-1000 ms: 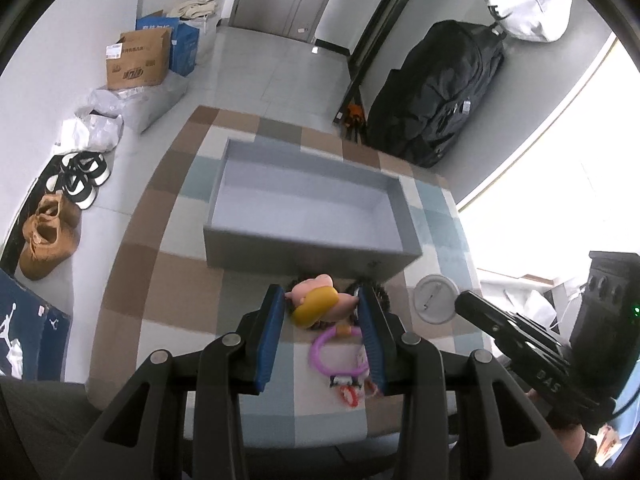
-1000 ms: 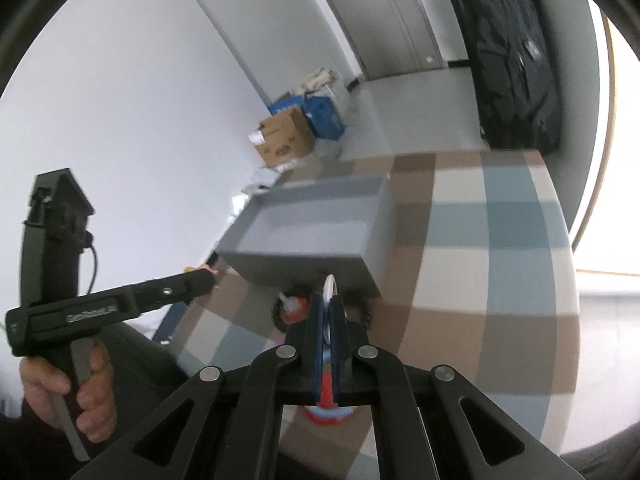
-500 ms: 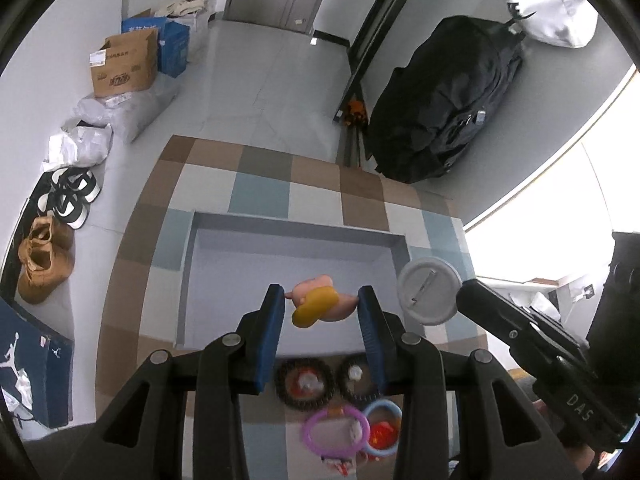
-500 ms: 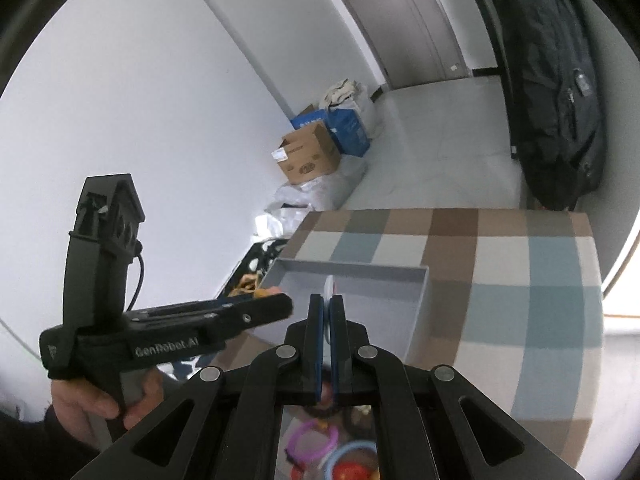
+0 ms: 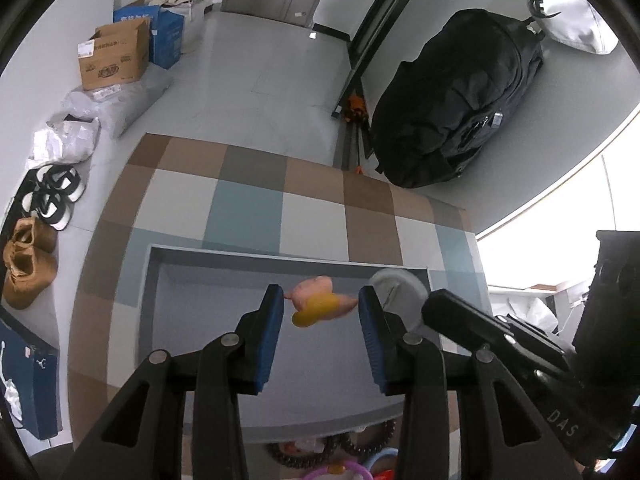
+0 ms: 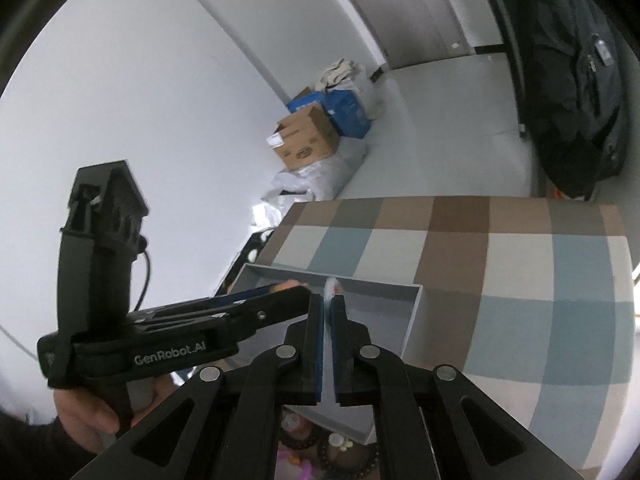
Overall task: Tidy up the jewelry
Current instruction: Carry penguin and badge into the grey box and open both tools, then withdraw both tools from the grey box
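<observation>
My left gripper (image 5: 321, 308) is shut on a pink and yellow trinket (image 5: 318, 305) and holds it above the inside of the grey box (image 5: 208, 304). My right gripper (image 6: 329, 307) is shut on a thin white round disc (image 6: 330, 286), seen edge-on; the disc also shows in the left wrist view (image 5: 396, 286) over the box's right end. The left gripper (image 6: 276, 296) appears in the right wrist view, just left of my right fingers. Bead bracelets (image 5: 296, 450) and coloured rings (image 5: 340, 470) lie on the table in front of the box.
The box stands on a checked tablecloth (image 5: 304, 200). Beyond the table on the floor are a black bag (image 5: 456, 100), cardboard boxes (image 5: 114, 56), plastic bags and shoes (image 5: 28, 256). A white wall (image 6: 160, 100) is on the left of the right wrist view.
Both grippers have risen from table level and moved forward over the grey box, each still holding its item. The bracelets and rings have dropped to the bottom edge of the views.
</observation>
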A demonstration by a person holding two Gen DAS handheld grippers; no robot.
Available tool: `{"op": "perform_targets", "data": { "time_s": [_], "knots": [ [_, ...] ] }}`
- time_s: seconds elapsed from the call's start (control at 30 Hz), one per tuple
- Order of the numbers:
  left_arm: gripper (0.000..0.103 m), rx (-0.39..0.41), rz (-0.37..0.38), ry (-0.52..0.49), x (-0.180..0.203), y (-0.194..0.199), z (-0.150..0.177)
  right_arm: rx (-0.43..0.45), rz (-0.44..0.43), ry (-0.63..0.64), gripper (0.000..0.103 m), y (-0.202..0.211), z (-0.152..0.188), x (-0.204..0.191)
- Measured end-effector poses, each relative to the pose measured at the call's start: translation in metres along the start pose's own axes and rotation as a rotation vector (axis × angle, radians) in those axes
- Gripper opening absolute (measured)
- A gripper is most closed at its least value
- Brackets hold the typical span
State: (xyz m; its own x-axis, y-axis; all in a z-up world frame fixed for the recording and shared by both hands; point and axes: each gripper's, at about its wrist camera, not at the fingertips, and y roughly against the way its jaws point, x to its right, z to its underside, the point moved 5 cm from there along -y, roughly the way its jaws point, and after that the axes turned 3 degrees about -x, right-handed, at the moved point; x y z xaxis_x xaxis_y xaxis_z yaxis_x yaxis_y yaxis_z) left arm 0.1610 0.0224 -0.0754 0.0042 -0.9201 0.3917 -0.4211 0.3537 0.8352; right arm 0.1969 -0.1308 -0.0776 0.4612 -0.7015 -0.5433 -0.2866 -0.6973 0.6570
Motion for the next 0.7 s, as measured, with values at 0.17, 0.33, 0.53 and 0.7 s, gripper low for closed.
{"op": "perform_targets", "data": {
  "time_s": [0.17, 0.33, 0.53, 0.7],
  "knots": [
    [0.075, 0.048, 0.065, 0.03, -0.007, 0.009, -0.004, 0.038, 0.052, 0.027, 0.038, 0.012, -0.003, 0.003],
    [0.076, 0.086, 0.063, 0.026, -0.006, 0.017, -0.002, 0.119, 0.01, 0.039, 0.086, 0.037, -0.007, -0.004],
    [0.077, 0.121, -0.008, -0.003, -0.004, 0.025, 0.004, 0.161, 0.048, 0.059, 0.103, 0.051, -0.002, -0.013],
    [0.077, 0.185, -0.097, -0.037, -0.005, 0.039, 0.014, 0.193, 0.126, 0.11, 0.103, 0.057, 0.007, -0.021]
  ]
}}
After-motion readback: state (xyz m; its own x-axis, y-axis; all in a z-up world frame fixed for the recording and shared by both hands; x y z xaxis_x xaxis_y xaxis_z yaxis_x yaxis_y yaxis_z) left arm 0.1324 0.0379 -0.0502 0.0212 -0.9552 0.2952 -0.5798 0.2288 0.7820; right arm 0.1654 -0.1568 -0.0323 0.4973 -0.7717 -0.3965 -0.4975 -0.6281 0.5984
